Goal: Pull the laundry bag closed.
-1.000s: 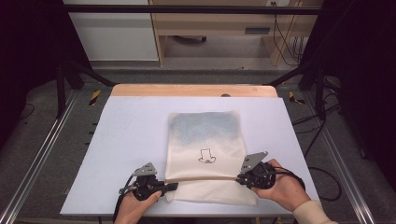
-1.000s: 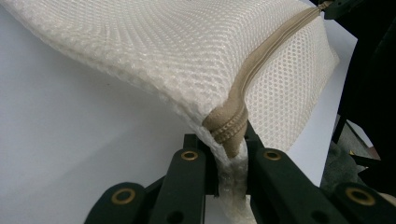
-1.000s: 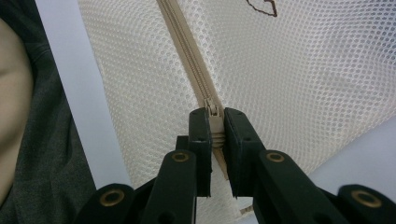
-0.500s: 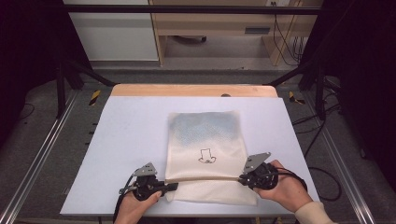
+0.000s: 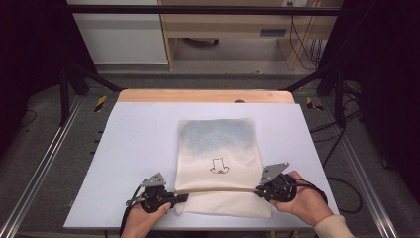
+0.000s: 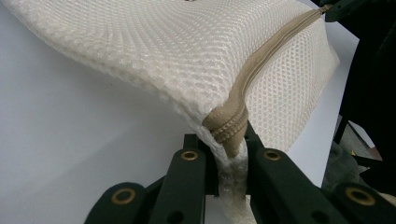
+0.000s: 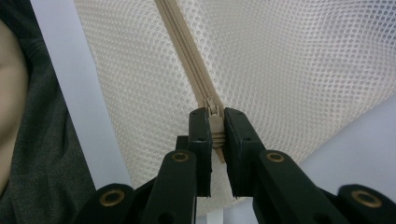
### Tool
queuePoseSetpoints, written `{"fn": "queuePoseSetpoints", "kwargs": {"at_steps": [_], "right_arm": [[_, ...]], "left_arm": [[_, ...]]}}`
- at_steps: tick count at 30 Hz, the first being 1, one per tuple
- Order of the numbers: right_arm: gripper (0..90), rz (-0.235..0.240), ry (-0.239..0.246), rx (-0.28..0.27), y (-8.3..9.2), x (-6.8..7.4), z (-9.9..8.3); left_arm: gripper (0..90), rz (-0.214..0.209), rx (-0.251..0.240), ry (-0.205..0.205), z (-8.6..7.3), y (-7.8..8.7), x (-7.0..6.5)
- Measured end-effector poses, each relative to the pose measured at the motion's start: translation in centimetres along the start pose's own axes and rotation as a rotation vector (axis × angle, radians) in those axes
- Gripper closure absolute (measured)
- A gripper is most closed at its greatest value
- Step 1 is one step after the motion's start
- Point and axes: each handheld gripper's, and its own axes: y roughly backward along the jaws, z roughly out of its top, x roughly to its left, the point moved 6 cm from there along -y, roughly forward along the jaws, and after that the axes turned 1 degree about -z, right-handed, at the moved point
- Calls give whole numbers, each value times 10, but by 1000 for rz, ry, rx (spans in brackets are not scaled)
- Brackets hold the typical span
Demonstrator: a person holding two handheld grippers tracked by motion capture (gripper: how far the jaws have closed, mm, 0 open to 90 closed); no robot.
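We see a white mesh bag [image 5: 218,163] lying flat on the pale table [image 5: 133,144], its near end toward the person, with a small black drawing [image 5: 219,166] printed near its middle. A beige zipper [image 5: 218,189] runs straight across the bag close to the near edge, stretched between our two tools. The left gripper [image 5: 184,197] sits at the bag's near left corner, jaws clenched on the end of the zipper tape; in the left gripper view the gripper [image 6: 225,148] pinches the beige zipper end [image 6: 229,128] and the bunched mesh [image 6: 140,51] under it, and the corner is lifted a little off the table. The right gripper [image 5: 258,190] sits at the bag's right edge, at the other end of the zipper; in the right gripper view the gripper [image 7: 215,128] is clamped on the zipper pull [image 7: 215,126], with the closed zipper line [image 7: 184,56] running away from the jaws across the mesh. Both hands rest low at the near table edge, left hand [image 5: 146,220] and right hand [image 5: 302,201], well apart, the bag between them. The far part of the bag looks bluish-grey through the mesh; we cannot tell what is inside.
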Motion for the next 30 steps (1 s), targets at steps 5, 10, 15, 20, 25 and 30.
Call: {"fn": "queuePoseSetpoints", "kwargs": {"at_steps": [5,10,15,20,25,30], "right_arm": [[821,1,1,-5,0,0,-2],[821,-6,-9,2,0,-2,-7],[821,-11,-15,-6,0,-3,-9],[821,-10,-22,-5,2,-4,-12],[821,-15,-29,-9,2,-6,-15],[821,-20,-28,-4,2,-7,-18]], "left_arm": [[849,4,1,-5,0,0,-1],[849,5,0,-6,0,0,-1],[849,6,1,-6,0,1,-1],[849,7,-1,-8,0,1,-1],[849,8,1,-9,0,1,-1],[849,9,-1,-8,0,1,0]]}}
